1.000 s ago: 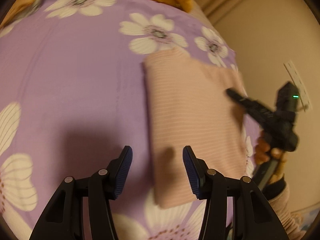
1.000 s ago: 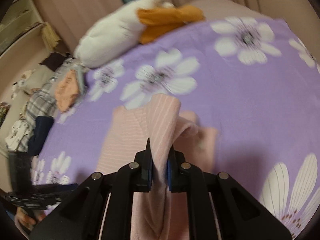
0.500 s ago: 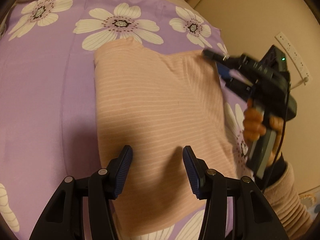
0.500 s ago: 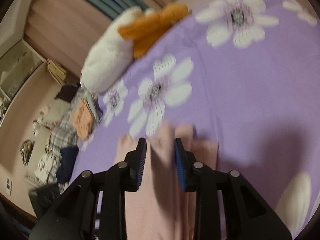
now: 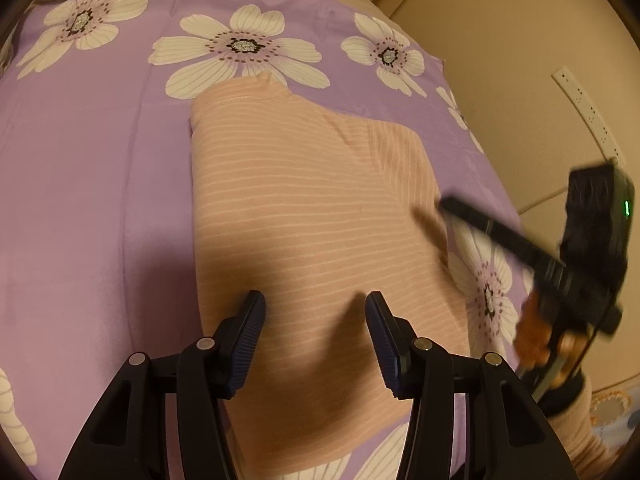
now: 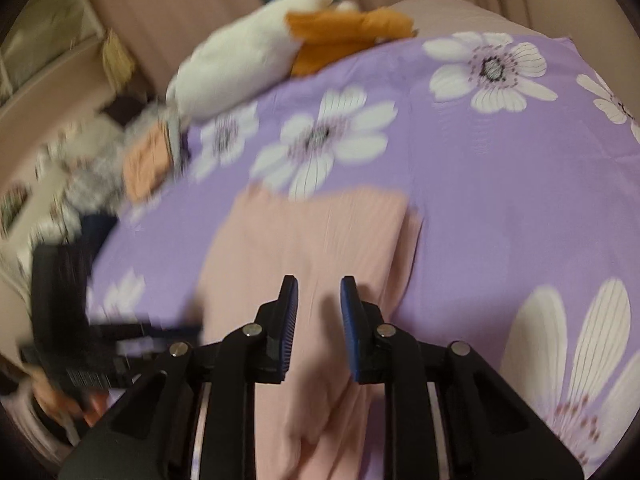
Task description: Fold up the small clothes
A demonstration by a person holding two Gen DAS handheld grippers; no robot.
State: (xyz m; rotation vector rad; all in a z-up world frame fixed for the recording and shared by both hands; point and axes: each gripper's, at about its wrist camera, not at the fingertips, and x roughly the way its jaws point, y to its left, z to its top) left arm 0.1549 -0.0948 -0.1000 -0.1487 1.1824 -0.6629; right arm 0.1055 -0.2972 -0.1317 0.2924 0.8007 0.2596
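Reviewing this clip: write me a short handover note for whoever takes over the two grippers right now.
Left gripper: open, nothing between its fingers, above the near part of the pink striped garment.
Right gripper: jaws have just been closing but stand apart, gripping nothing, over the garment's near edge.
Garment: lies flat on the purple flowered bedspread, one flap already folded over.
Pile of other clothes sits at the bed's far side, blurred.
Left to do: probably one more fold, then set it aside.
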